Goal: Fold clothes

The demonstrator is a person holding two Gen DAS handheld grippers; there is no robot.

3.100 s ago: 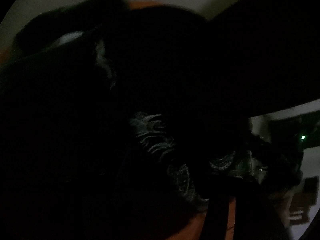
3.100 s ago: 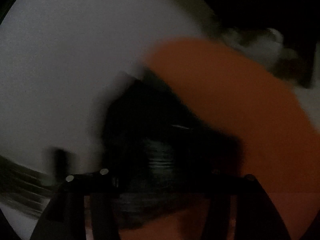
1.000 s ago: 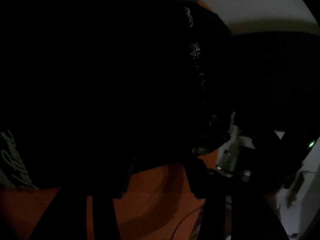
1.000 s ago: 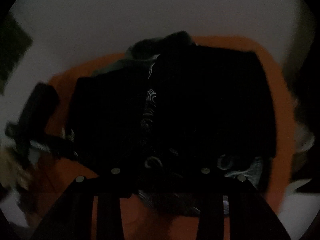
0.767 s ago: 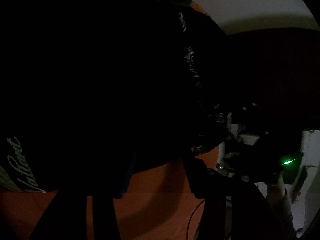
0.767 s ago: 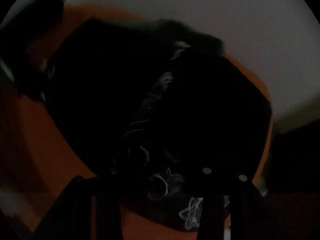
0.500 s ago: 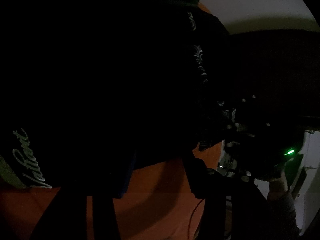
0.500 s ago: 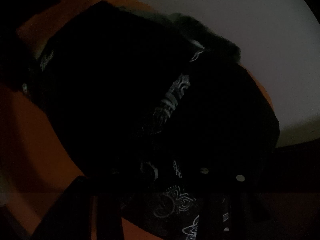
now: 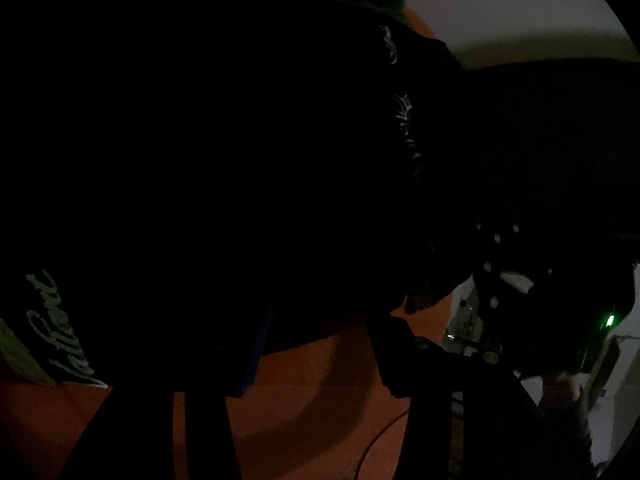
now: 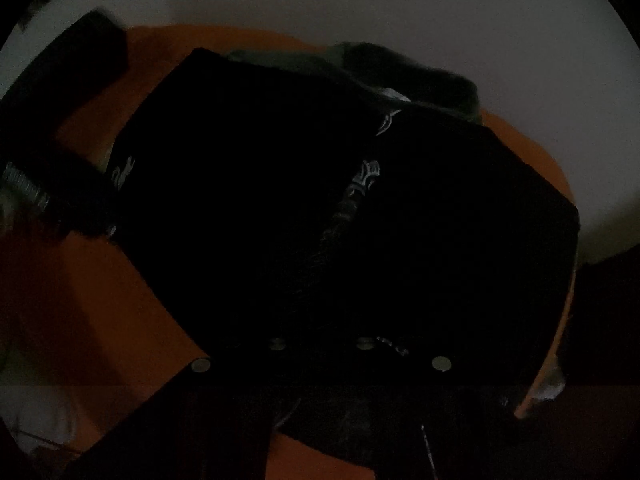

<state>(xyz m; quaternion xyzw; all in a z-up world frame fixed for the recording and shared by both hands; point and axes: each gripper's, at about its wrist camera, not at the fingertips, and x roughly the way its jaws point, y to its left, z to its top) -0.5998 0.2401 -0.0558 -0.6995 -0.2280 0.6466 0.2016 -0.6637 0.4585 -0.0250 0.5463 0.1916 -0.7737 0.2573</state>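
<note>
The scene is very dark. A black garment [image 10: 280,184] with pale printed patterns lies partly folded on an orange surface [image 10: 100,320]; a patterned strip [image 10: 360,184] runs between its two folded halves. In the left wrist view the garment [image 9: 200,160] fills most of the frame, with pale script lettering [image 9: 52,320] at lower left. My left gripper [image 9: 316,344] stands with its fingers apart at the garment's near edge. My right gripper [image 10: 320,352] is at the garment's near hem with its fingers close together, and it shows in the left wrist view [image 9: 512,280].
A dark greenish garment [image 10: 400,76] lies bunched behind the black one. A dark object [image 10: 80,60] sits at the far left of the orange surface. A pale wall [image 10: 360,0] is behind. A thin cord [image 9: 380,440] lies on the orange surface.
My right gripper has swung back from the left and its fingers have come much closer together at the garment's hem. The left gripper has stayed nearly still.
</note>
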